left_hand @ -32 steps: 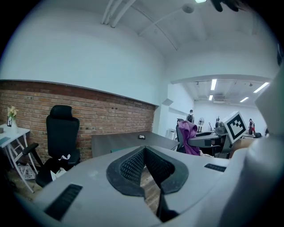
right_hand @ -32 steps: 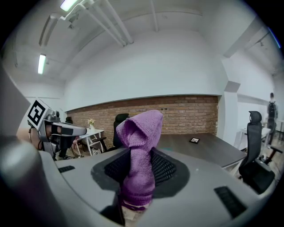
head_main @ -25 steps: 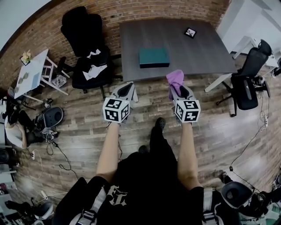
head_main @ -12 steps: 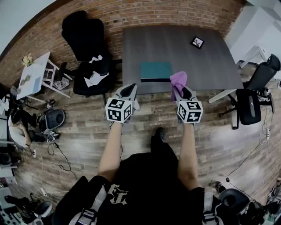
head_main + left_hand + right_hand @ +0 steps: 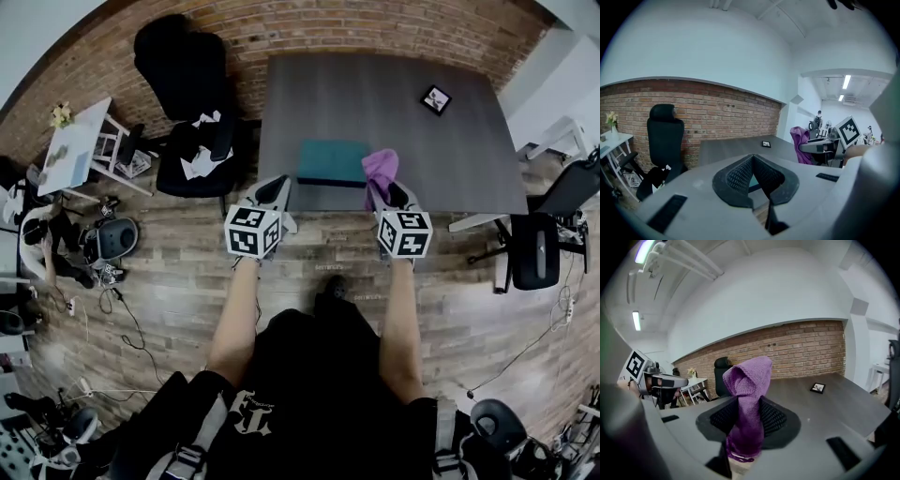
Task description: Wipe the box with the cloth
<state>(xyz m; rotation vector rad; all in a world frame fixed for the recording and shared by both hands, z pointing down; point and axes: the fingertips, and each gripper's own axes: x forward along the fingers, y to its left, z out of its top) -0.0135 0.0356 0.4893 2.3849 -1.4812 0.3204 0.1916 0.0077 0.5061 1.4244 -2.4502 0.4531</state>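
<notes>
The box (image 5: 333,161) sits at the near edge of the table (image 5: 375,94), long axis running left-right across the person. It lies just ahead of both grippers, roughly in the gap between them.

The R gripper (image 5: 386,192) has its jaws clamped on the cloth (image 5: 380,169). The cloth stands up in a peak above the tips, w/ a bit hanging below the pads; the right gripper view shows it pinched mid-length (image 5: 749,394). From above, the cloth is right by the box's right end. I can't tell if it touches; it looks held a little above the table.

The L gripper (image 5: 273,190) has its tips together w/ nothing between them. In its own view a sliver of teal, prob. the box (image 5: 753,181), shows through the gap behind the tips. It hangs near the box's left end, off the table edge.

So from the R gripper the box lies forward and to the left, and that's the nearer tool. I'd guess the wipe calls for a short reach in and a sweep along the lid's length. The L gripper is placed to steady the box if it slides.
</notes>
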